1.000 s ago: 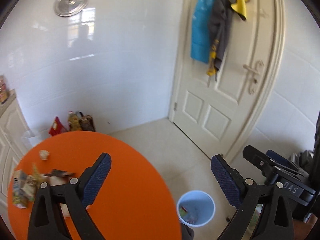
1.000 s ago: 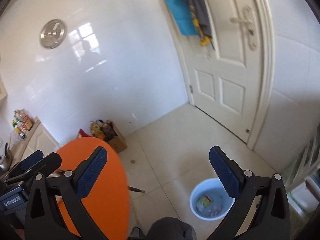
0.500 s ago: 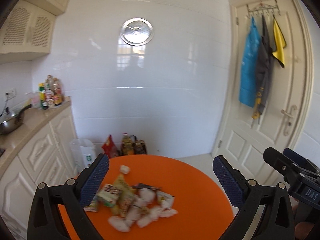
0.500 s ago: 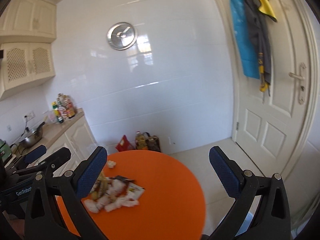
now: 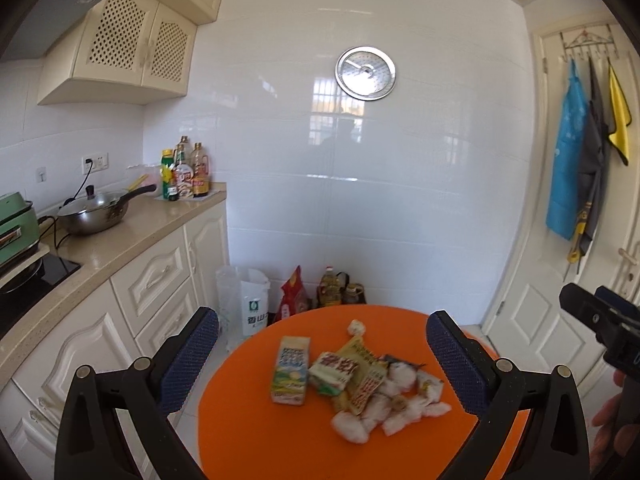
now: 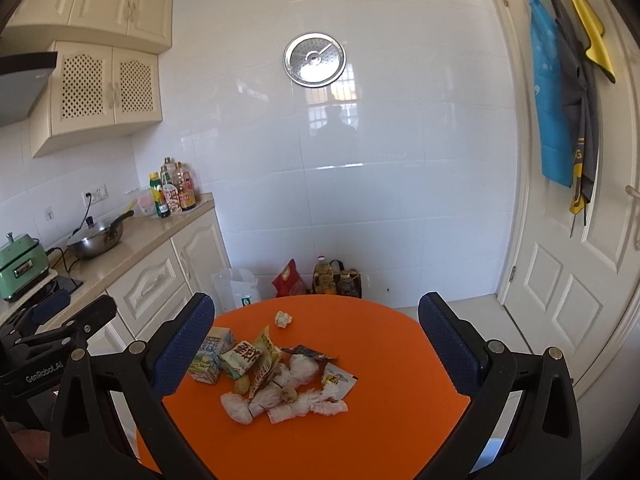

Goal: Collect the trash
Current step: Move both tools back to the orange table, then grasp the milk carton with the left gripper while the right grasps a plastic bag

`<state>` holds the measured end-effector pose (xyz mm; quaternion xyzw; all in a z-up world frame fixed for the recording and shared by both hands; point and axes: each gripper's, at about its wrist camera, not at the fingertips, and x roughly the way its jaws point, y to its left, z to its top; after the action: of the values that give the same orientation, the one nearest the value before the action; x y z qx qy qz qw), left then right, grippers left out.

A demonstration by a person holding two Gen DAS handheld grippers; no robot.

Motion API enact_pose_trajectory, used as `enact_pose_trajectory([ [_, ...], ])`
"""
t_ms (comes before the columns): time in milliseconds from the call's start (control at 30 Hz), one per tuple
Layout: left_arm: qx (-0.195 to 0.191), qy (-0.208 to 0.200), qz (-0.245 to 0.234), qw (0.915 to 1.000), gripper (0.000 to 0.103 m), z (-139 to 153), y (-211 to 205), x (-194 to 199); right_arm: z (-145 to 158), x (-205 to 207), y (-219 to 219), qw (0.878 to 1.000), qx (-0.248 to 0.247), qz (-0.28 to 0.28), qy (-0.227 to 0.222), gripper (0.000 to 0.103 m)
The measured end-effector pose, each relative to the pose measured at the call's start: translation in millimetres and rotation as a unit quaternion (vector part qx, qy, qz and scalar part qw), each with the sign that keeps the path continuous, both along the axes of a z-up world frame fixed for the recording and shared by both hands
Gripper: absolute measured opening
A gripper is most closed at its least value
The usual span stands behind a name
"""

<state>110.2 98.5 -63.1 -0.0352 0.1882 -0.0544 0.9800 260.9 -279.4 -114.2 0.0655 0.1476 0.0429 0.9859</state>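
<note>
1. My left claw (image 5: 320, 364) is spread wide with nothing in it, hanging over the orange table (image 5: 260, 440) at the bottom of the frame.
2. Same deal with my right claw (image 6: 316, 344): wide apart, empty.
3. The trash pile (image 6: 276, 376) sits lower centre on the table: a small carton (image 5: 291, 369) on its left, snack wrappers (image 5: 352, 376) in the middle, crumpled tissues (image 6: 280, 400) along the near edge.
4. One tissue ball (image 6: 283, 319) sits apart, further back.
</note>
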Motion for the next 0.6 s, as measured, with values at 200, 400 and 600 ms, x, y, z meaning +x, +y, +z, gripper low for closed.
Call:
enact_pose_trajectory([
  [200, 0.005, 0.046, 0.014, 0.9988, 0.102, -17.2, -14.1, 36.6, -32.4, 27.5, 5.9, 0.998, -0.016, 0.006, 0.057, 0.103],
  [400, 0.011, 0.083, 0.022, 0.9963, 0.102, -27.6, -28.4, 81.2, -65.2, 59.6, 14.2, 0.994, -0.012, 0.022, 0.11, 0.103],
  [600, 0.015, 0.122, 0.027, 0.9921, 0.102, -41.6, -26.8, 152.1, -95.5, 93.0, 39.0, 0.986, -0.012, 0.045, 0.157, 0.092],
])
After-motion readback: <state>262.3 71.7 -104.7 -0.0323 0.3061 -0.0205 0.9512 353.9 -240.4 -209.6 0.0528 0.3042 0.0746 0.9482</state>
